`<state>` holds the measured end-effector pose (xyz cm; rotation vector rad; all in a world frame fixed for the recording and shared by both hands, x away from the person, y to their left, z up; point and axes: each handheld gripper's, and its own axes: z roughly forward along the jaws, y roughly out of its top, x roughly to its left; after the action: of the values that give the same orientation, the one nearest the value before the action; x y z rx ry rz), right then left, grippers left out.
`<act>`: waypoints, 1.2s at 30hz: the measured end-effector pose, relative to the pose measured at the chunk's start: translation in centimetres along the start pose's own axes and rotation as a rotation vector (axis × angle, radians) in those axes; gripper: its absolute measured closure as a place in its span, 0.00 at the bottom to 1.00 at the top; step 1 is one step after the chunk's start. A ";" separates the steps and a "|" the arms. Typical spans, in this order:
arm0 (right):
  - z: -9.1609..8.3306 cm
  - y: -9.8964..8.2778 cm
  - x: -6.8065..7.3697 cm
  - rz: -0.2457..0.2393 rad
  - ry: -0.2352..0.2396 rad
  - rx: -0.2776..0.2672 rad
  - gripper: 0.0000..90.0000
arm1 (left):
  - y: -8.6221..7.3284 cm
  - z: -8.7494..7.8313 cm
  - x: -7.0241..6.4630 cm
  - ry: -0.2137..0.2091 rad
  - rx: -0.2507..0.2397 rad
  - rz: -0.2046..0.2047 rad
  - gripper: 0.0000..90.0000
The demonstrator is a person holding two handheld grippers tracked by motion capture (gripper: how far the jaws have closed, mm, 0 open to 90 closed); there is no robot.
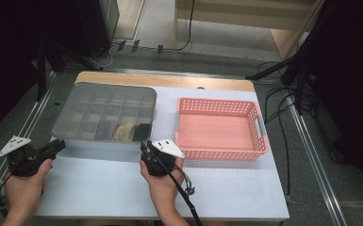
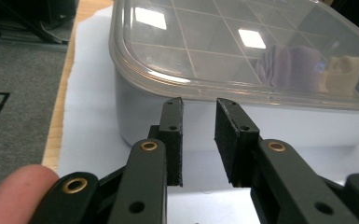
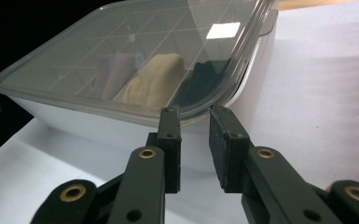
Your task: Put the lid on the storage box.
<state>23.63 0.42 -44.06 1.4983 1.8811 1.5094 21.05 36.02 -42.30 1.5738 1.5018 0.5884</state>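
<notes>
1. Two claws sit at the near corners of the lidded organizer box (image 1: 104, 113), which lies on the left half of the counter (image 1: 122, 188); the step in hand looks like getting set to lift its clear lid (image 2: 242, 46).
2. Left claw (image 1: 56, 146): at the box's near-left corner, jaws a narrow gap apart with nothing between them, tips just below the lid's rim (touching or not, I cannot tell).
3. Box contents: three rolled cloths in the front row, purple (image 3: 116, 70), cream (image 3: 156, 79) and black (image 3: 200, 74).
4. Right claw (image 1: 145, 147): at the near-right corner, jaws likewise narrowly parted and empty, tips under the lid's edge.
5. Farther right, a pink basket (image 1: 259, 136) stands empty beside the box.
6. Next, I judge, each claw must hook or pinch the lid's lip and raise both corners evenly.
</notes>
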 end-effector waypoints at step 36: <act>-1.5 -1.0 -2.3 -0.026 -0.035 0.005 0.61 | -3.0 0.3 -1.1 -0.046 -0.015 0.034 0.56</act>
<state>22.94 -2.19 -45.16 1.4867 1.8791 1.4589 19.44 34.65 -44.72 1.5938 1.4359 0.5772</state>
